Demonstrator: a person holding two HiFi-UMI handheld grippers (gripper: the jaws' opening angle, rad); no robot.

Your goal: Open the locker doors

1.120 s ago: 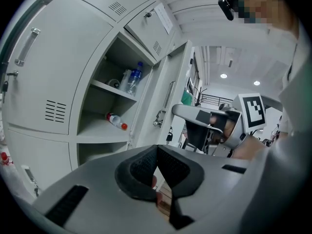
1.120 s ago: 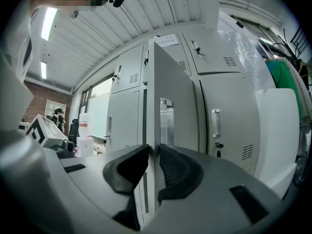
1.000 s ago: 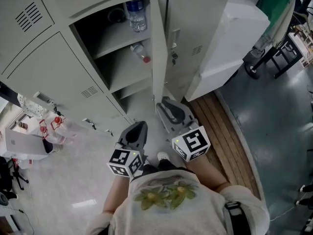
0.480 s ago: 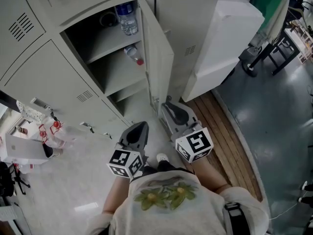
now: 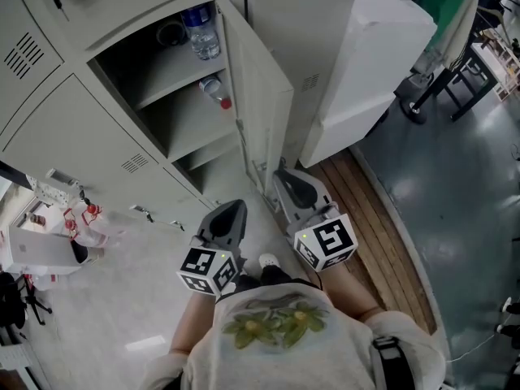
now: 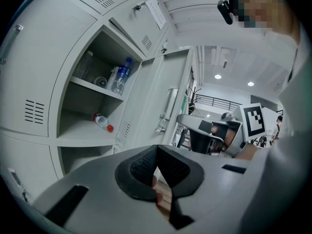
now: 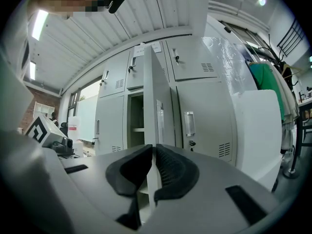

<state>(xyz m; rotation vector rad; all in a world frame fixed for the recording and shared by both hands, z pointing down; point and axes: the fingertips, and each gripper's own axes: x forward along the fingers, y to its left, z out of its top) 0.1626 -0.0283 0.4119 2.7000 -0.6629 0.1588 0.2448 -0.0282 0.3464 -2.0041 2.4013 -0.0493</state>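
A grey bank of lockers fills the top of the head view. One locker door [image 5: 260, 96] stands swung open, showing shelves with an upright water bottle [image 5: 199, 31] and a lying bottle [image 5: 214, 92]. My right gripper [image 5: 281, 175] is level just right of that door's lower edge, apart from it. Its jaws have just been closing with nothing between them, and the pads now meet. In the right gripper view the door edge [image 7: 152, 87] stands beyond my right gripper [image 7: 152, 147]. My left gripper [image 5: 231, 210] hangs shut and empty to the left, facing the open compartment [image 6: 92, 106].
Right of the open door is a closed locker door [image 7: 202, 111] with a handle [image 7: 188, 123]. A tall white cabinet [image 5: 382, 63] stands at the right over a wooden floor strip [image 5: 366, 218]. Bags and clutter [image 5: 73, 218] lie at the left.
The locker door has swung further open toward the right. My right gripper has drifted slightly right and back from the door edge. The left gripper has barely shifted.
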